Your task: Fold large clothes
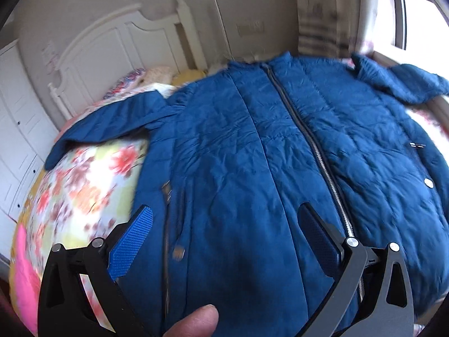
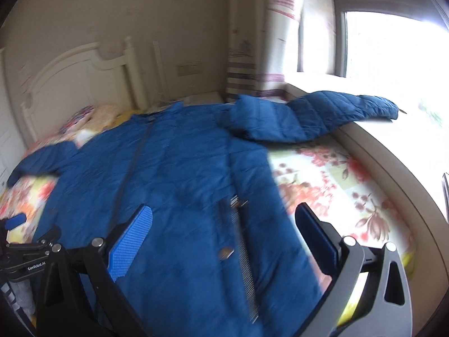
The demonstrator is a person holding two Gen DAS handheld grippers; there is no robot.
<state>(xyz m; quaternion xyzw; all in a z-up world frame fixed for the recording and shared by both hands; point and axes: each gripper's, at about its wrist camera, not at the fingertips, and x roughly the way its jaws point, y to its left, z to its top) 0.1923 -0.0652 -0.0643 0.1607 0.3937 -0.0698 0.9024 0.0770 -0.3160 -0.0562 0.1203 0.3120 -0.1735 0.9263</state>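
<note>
A large blue quilted jacket [image 1: 252,146] lies flat and zipped on a bed, front up, with both sleeves spread outward. In the right wrist view the same jacket [image 2: 174,174] stretches one sleeve [image 2: 336,112] onto the window sill. My left gripper [image 1: 224,219] hovers open above the jacket's hem on its left half, nothing between its blue pads [image 1: 132,241]. My right gripper [image 2: 224,219] is open too, above the hem near the right pocket zip [image 2: 241,238]. A thumb [image 1: 196,320] shows at the bottom of the left wrist view.
The bed has a floral cover [image 1: 84,191], also seen at the right side as floral cover [image 2: 336,185]. A white headboard [image 1: 118,45] and pillows [image 1: 146,78] are at the far end. A window sill [image 2: 378,151] and curtain [image 2: 244,64] border the right side. White cupboards [image 1: 16,129] stand left.
</note>
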